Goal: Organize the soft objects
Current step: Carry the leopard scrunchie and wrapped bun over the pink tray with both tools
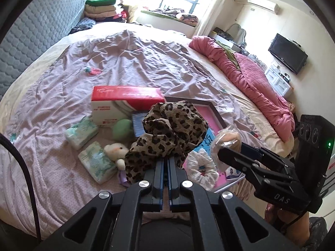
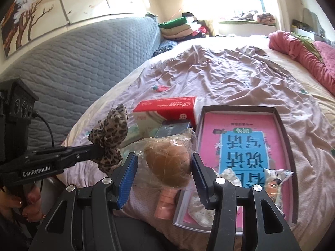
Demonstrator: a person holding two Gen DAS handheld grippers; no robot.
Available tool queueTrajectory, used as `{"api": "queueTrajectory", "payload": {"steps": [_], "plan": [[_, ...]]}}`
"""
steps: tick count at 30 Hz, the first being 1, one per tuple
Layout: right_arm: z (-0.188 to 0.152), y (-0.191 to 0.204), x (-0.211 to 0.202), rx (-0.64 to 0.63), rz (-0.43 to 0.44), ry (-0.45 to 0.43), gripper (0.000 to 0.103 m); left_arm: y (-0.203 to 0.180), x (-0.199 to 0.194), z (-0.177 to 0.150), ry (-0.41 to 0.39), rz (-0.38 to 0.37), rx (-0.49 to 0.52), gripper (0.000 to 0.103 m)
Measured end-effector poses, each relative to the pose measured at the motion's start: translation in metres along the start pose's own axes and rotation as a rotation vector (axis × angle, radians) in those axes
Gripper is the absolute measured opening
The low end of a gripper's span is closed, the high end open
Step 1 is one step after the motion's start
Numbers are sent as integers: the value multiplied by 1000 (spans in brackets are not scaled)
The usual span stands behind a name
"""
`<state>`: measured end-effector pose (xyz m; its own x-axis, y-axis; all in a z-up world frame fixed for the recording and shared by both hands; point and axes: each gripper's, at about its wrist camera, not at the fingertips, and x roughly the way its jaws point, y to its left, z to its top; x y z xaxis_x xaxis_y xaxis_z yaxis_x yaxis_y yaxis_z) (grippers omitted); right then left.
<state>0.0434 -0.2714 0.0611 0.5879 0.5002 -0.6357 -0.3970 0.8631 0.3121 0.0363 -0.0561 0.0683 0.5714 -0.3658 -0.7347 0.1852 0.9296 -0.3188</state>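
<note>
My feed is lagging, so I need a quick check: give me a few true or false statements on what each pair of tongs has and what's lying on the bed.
1. The left tongs are shut on the leopard-print cloth. True.
2. The right tongs are empty. False: a plastic-wrapped bun sits between them.
3. The leopard-print cloth lies flat on the bed. False: it is lifted clear.
4. A red and white box rests on the bed. True.
5. The open box is empty. False: a pink book lies inside.
</note>
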Motion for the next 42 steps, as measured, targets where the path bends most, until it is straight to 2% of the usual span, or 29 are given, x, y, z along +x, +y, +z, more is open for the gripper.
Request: {"api": "queueTrajectory", "payload": {"steps": [8,11,15,17,20,23,25,27,30,36,41,42], "plan": [[3,-24,-25,75,-35,-60,54,-34,5,3,2,-22,64,3],[2,-36,-31,110,-59,-72,54,-43,18,6,9,-13,94,2],[-4,-50,-29,159,-49,-56,54,-36,52,1,98,-11,72,0],[-6,-52,-29,157,-53,-57,54,-28,57,-7,121,-28,45,0],[-7,-55,-29,165,-54,-55,54,-31,56,-17,154,-67,87,2],[-10,-57,-28,173,-52,-53,54,-44,58,-30,198,-79,169,15],[-10,-57,-27,177,-45,-52,54,-55,62,-39,228,-72,216,44],[-9,-58,-26,181,-44,-56,54,-65,64,-50,246,-64,265,55],[-10,-62,-29,191,-42,-65,54,-75,69,-64,258,-18,335,59],[-13,-74,-31,218,-46,-71,54,-81,94,-80,330,71,386,59],[-18,-86,-32,245,-56,-69,54,-74,109,-81,360,98,363,59],[-20,-89,-33,251,-57,-69,54,-72,111,-82,366,95,350,55]]}}
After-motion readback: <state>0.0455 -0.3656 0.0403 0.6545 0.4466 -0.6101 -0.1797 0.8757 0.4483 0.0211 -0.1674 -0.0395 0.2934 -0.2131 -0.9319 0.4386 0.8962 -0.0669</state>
